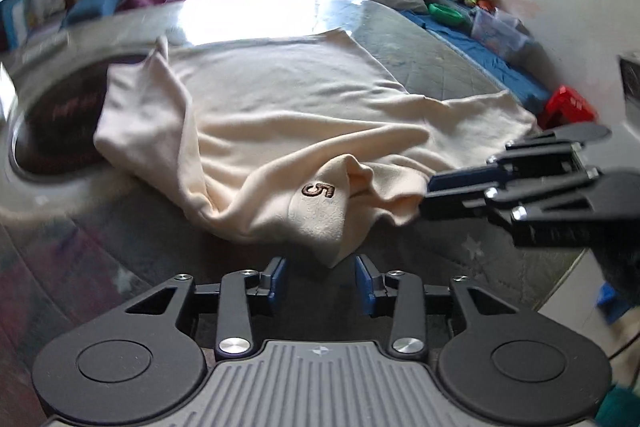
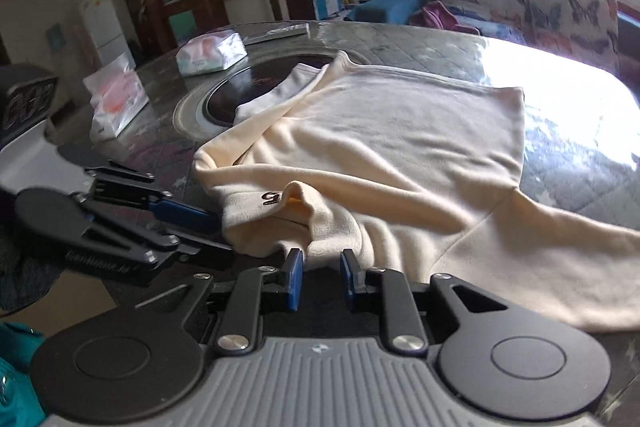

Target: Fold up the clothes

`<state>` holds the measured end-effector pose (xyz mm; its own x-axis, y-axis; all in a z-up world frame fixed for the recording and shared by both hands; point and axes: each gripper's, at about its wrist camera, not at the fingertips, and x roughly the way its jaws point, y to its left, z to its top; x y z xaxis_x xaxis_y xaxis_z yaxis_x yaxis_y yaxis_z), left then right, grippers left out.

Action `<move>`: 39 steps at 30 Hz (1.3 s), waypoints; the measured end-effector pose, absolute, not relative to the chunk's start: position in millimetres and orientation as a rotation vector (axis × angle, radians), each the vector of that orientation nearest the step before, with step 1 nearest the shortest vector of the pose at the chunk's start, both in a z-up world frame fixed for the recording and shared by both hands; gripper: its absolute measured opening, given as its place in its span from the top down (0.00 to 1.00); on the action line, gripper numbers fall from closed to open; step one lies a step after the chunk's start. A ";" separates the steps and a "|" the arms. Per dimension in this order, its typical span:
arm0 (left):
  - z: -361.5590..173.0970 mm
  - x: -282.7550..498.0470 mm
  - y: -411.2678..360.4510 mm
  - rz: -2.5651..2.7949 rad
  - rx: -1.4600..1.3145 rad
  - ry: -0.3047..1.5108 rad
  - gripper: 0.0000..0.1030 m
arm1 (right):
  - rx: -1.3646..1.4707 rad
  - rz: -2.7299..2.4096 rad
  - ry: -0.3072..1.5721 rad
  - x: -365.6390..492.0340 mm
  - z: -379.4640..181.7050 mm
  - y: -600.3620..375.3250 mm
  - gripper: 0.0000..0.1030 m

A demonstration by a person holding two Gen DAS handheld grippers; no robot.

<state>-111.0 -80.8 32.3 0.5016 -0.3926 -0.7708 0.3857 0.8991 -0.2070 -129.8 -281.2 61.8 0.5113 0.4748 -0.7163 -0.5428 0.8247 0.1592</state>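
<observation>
Black left gripper [image 1: 321, 277], blue-padded jaws, silver screws, ribbed grey housing.

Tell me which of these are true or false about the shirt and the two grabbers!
1. The cream shirt has a number 5 stitched on it. True.
2. The shirt lies on the floor. False: it lies on the table.
3. The left gripper is open. True.
4. Two tissue packs sit on the table. True.
5. The right gripper holds a red sock. False: its jaws stand apart at the shirt's near edge.
</observation>
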 end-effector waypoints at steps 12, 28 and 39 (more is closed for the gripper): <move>50.0 -114.0 -71.2 -0.602 -0.109 0.920 0.94 | -0.149 0.611 0.782 -136.2 71.6 -287.7 0.80; 60.7 -125.2 -52.9 -0.651 0.030 0.927 0.90 | -0.273 0.686 0.797 -128.3 50.0 -262.4 0.79; 42.0 -113.9 -113.5 -0.668 0.337 0.725 0.69 | -0.322 0.668 0.796 -141.7 48.3 -261.2 0.77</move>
<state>-113.9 -113.5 42.0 0.5565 -0.4416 -0.7038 0.6648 0.7447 0.0585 -141.7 -261.2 48.3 0.5116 0.4278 -0.7452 -0.6596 0.7514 -0.0214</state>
